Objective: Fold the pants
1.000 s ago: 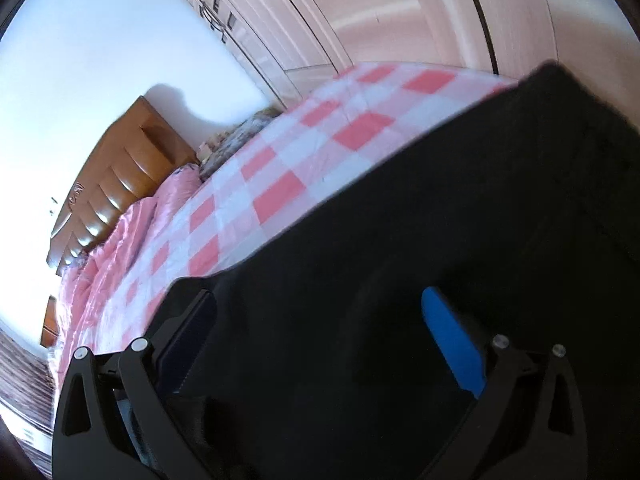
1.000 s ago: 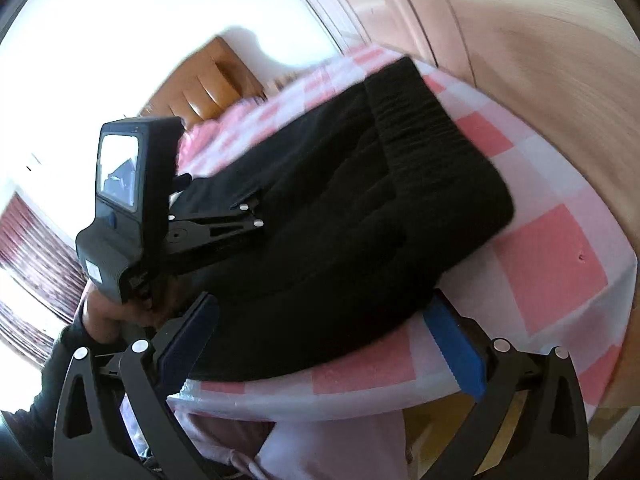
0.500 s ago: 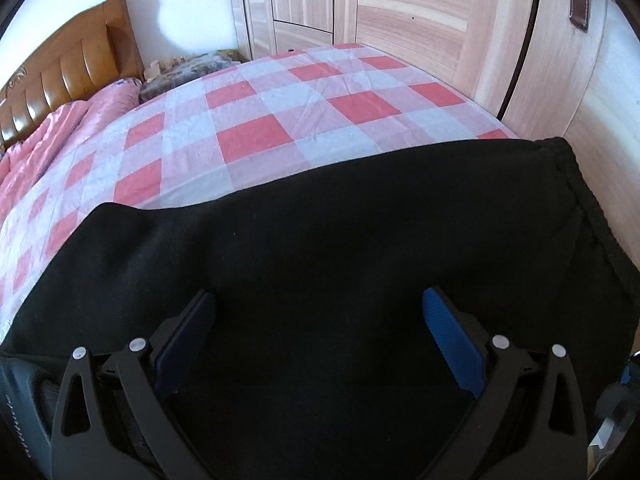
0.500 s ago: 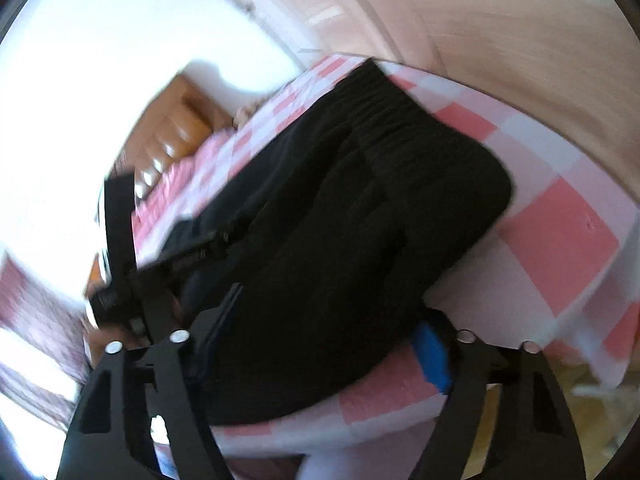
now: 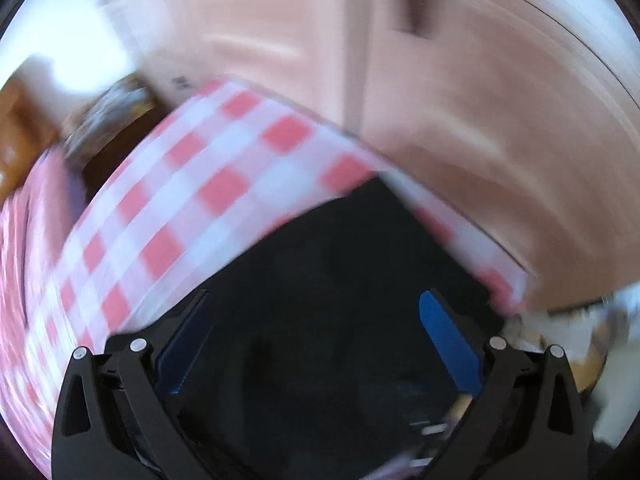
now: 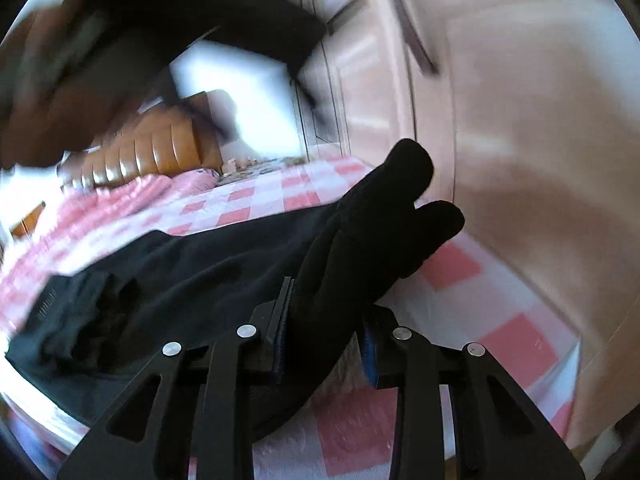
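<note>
Black pants (image 6: 208, 280) lie on a bed with a pink and white checked sheet (image 6: 500, 312). My right gripper (image 6: 326, 344) is shut on a bunched fold of the pants (image 6: 384, 232), which sticks up past the fingers. My left gripper (image 5: 316, 336) is open, its blue pads wide apart, hovering over the black pants (image 5: 332, 288) near the bed's corner. The left wrist view is blurred by motion. A blurred dark arm (image 6: 160, 28) crosses the top of the right wrist view.
A wooden wardrobe (image 6: 520, 100) runs along the right side of the bed. A brown headboard (image 6: 160, 152) and pink pillows (image 6: 132, 196) are at the far end. The bed's edge (image 5: 472, 240) is close to the pants.
My right gripper has closed on the pants edge and lifted a fold of it. My left gripper has swung quickly above the pants and stays open.
</note>
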